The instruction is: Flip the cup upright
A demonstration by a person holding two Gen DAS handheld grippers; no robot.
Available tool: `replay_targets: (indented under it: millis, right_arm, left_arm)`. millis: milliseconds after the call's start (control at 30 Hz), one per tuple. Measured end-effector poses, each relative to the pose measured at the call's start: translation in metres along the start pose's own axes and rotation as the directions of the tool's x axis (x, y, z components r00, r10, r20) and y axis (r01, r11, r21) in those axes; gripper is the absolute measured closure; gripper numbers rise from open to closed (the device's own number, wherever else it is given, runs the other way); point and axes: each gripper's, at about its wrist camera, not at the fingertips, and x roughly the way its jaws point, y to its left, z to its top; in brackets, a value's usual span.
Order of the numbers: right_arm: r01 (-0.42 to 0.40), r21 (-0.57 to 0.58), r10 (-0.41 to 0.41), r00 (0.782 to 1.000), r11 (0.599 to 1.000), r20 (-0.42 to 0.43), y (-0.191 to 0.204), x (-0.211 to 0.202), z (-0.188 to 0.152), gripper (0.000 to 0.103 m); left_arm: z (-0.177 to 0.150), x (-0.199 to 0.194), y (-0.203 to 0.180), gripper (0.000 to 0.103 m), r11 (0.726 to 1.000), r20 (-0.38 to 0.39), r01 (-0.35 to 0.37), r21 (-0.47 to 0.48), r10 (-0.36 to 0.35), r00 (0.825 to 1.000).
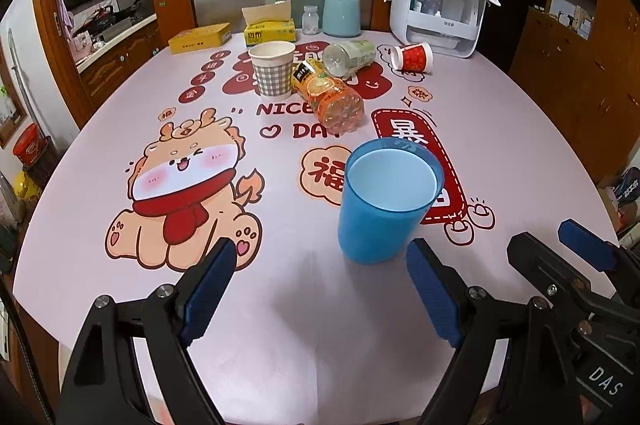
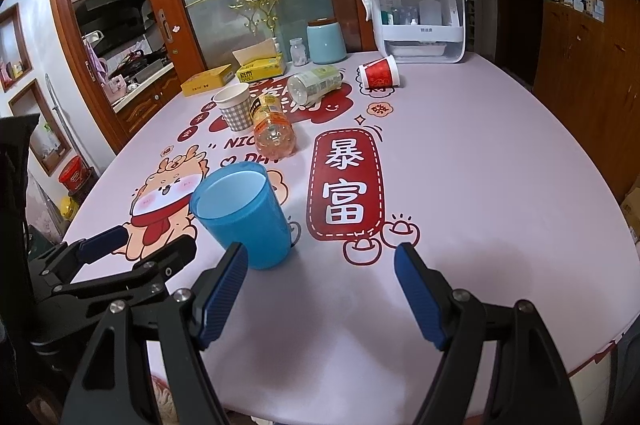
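A blue plastic cup (image 1: 380,209) stands upright, mouth up, on the printed tablecloth (image 1: 300,305). It also shows in the right wrist view (image 2: 244,221). My left gripper (image 1: 320,273) is open and empty, just short of the cup, with the cup ahead and slightly right of its gap. My right gripper (image 2: 320,277) is open and empty, to the right of the cup, which stands by its left finger (image 2: 226,293). A red paper cup (image 1: 412,57) lies on its side at the far right; it also shows in the right wrist view (image 2: 380,72).
A checked paper cup (image 1: 272,69) stands upright. An orange bottle (image 1: 332,97) and a clear bottle (image 1: 350,57) lie on their sides mid-table. Tissue box (image 1: 268,29), yellow tin (image 1: 200,39), small jar (image 1: 310,20), teal canister (image 1: 341,13) and white organiser (image 1: 436,13) line the back edge.
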Motion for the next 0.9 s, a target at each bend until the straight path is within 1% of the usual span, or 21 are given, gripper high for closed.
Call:
replay_targets:
  millis: [167,433,900]
  right_arm:
    - [-0.003,0.004,0.003,1.000,1.000,-0.005,0.000,0.001,0.000,0.027]
    - [-0.001,0.007,0.001,1.000,1.000,0.003,0.000,0.002,0.002,0.027]
    - [-0.002,0.014,0.002,1.000,1.000,-0.015,-0.001,0.008,0.000,0.027]
  left_arm:
    - [0.001,0.001,0.000,0.017,1.000,-0.023,0.008,-0.008,-0.008,1.000]
    - [0.004,0.002,0.000,0.017,1.000,-0.028,0.003,-0.011,-0.003,1.000]
    - [0.004,0.010,0.001,0.017,1.000,-0.051,-0.005,-0.016,0.004,0.999]
